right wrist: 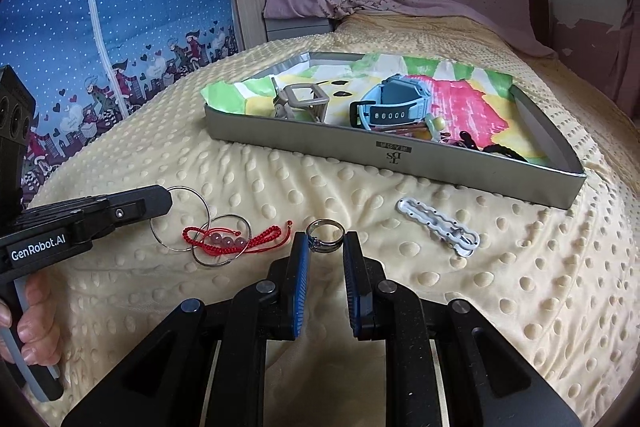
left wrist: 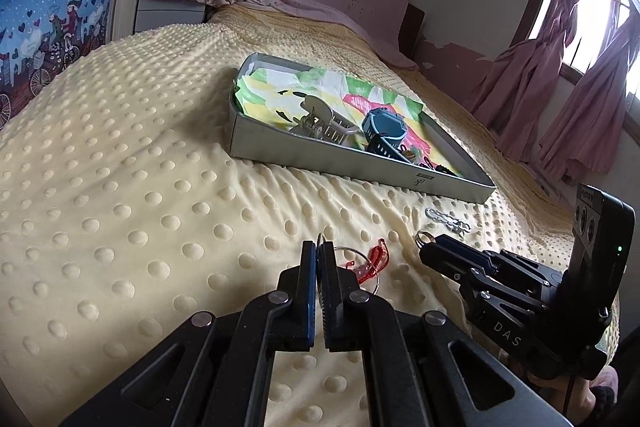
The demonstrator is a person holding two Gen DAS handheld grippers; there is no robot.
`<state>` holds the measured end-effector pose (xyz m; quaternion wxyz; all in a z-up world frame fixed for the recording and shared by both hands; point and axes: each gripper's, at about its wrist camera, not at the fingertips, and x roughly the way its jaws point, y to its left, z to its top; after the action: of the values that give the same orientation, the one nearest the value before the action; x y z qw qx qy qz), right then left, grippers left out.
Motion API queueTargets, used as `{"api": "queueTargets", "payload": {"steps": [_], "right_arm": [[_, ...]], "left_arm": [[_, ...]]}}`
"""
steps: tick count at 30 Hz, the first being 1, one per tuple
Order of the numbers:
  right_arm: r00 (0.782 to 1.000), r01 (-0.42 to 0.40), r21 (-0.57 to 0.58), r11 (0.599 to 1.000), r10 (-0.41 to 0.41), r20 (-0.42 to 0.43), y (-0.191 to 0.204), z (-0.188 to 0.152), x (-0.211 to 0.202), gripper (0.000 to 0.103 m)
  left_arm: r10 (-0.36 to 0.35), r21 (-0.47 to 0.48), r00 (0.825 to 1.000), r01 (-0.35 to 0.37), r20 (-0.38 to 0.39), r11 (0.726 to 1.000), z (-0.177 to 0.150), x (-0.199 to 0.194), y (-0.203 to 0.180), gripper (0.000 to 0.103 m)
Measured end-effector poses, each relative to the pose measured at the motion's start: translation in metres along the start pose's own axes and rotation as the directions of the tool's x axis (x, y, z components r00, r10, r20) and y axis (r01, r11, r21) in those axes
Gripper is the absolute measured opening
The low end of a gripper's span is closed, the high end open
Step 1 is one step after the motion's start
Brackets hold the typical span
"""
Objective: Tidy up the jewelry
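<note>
The right gripper [right wrist: 325,247] stands with its blue-padded fingers [right wrist: 301,283] part open at lower centre of the right wrist view, a silver ring [right wrist: 325,235] lying flat on the bedspread [right wrist: 360,307] right between their tips; whether the pads touch it cannot be told. At left of the same frame, the left gripper [right wrist: 160,201] has its fingers drawn narrow, pinched on the rim of one of two thin wire hoops [right wrist: 181,218], which overlap a red cord bracelet [right wrist: 236,241] strung with pale beads. The left wrist view shows those fingers [left wrist: 308,279] nearly closed on the hoop's edge, low in the frame.

To the right of the ring lies a white hair clip [right wrist: 438,227], its long axis slanting from upper left down to lower right. Beyond it, across the upper middle of the frame, sits the grey tray [right wrist: 400,157], lined with bright paper and already holding a beige claw clip [right wrist: 300,103], a blue watch [right wrist: 394,103] and some small dark pieces.

The ring lies dead ahead of the right fingers, so that hand looks better placed; closing on it, then lifting away toward the tray, appears the likely move.
</note>
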<state>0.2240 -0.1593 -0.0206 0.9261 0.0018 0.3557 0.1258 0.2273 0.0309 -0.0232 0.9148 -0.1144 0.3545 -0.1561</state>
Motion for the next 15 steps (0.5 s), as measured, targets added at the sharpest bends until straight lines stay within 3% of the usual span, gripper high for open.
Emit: {"api": "queueTargets", "payload": {"steps": [15], "right_arm": [[0.994, -0.023, 0.076, 0.997, 0.015, 0.108, -0.016, 0.005, -0.018, 0.016]], "left_arm": [[-0.046, 0.058, 0.993, 0.040, 0.106, 0.998, 0.039, -0.033, -0.032, 0.003]]}}
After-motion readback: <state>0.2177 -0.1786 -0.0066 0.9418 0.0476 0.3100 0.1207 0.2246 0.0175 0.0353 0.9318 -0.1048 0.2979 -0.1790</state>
